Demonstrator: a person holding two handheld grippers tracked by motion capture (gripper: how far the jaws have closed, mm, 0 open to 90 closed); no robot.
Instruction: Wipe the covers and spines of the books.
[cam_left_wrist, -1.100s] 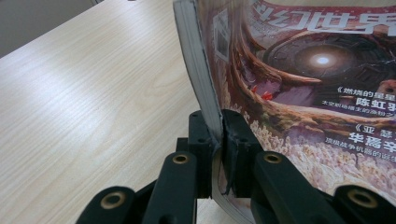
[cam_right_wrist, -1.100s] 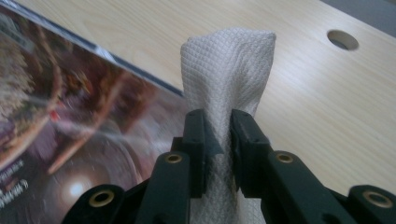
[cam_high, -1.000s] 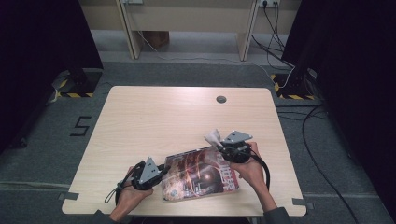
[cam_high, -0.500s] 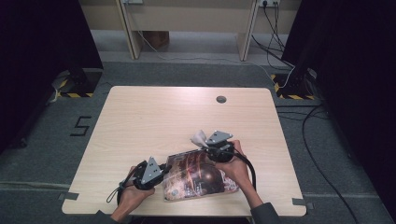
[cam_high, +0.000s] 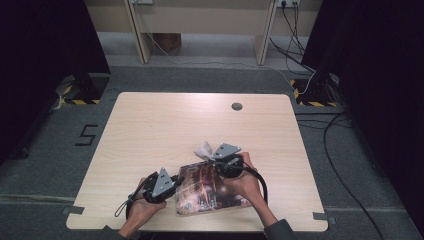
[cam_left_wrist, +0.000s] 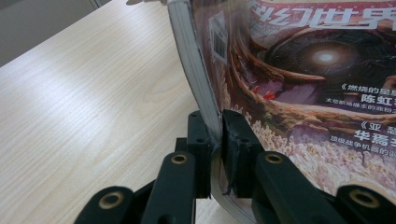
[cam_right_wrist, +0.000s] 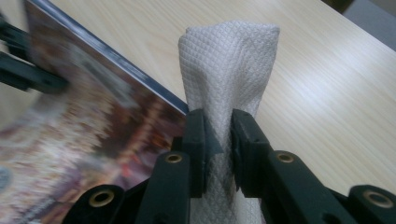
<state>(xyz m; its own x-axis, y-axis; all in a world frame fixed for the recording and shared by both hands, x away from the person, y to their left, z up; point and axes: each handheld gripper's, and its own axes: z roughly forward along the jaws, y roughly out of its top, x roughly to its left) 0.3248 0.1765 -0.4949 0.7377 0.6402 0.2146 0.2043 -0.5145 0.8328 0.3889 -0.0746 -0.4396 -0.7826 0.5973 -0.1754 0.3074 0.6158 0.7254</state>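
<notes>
A glossy magazine with a dark red cover lies at the table's front edge. My left gripper is shut on its left edge; in the left gripper view the jaws pinch the stacked pages of the magazine near the spine. My right gripper hovers over the magazine's far edge, shut on a white textured cloth. In the right gripper view the cloth stands up between the pads of that gripper, with the magazine just below and left of it.
The light wooden table has a round cable hole near its far edge. Black curtains flank both sides. Cables trail on the grey floor at the right, and desk legs stand beyond the table.
My right gripper has slid left across the magazine's far edge with the white cloth in it. The left gripper has kept its hold in place.
</notes>
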